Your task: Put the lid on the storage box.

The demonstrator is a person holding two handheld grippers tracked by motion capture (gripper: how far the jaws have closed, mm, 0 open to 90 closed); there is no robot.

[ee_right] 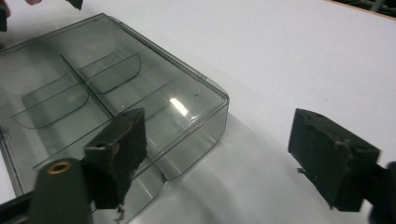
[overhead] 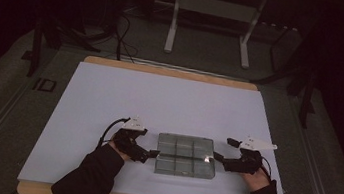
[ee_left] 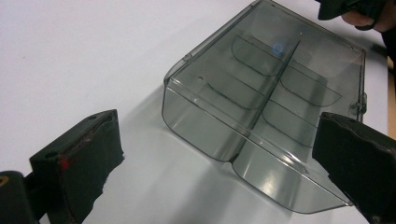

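Organizer box [overhead: 186,156] (smoky clear plastic, lid closed, divided compartments) lies between released left gripper [overhead: 153,153] and released right gripper [overhead: 217,157].

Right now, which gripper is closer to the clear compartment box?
Left, narrowly. The left gripper has its open jaws right at the clear compartment box's left end. The right gripper sits at its right end, open, with a sliver more gap.

Smoky clear box [overhead: 185,155]; white sheet [overhead: 159,100]; black jaws
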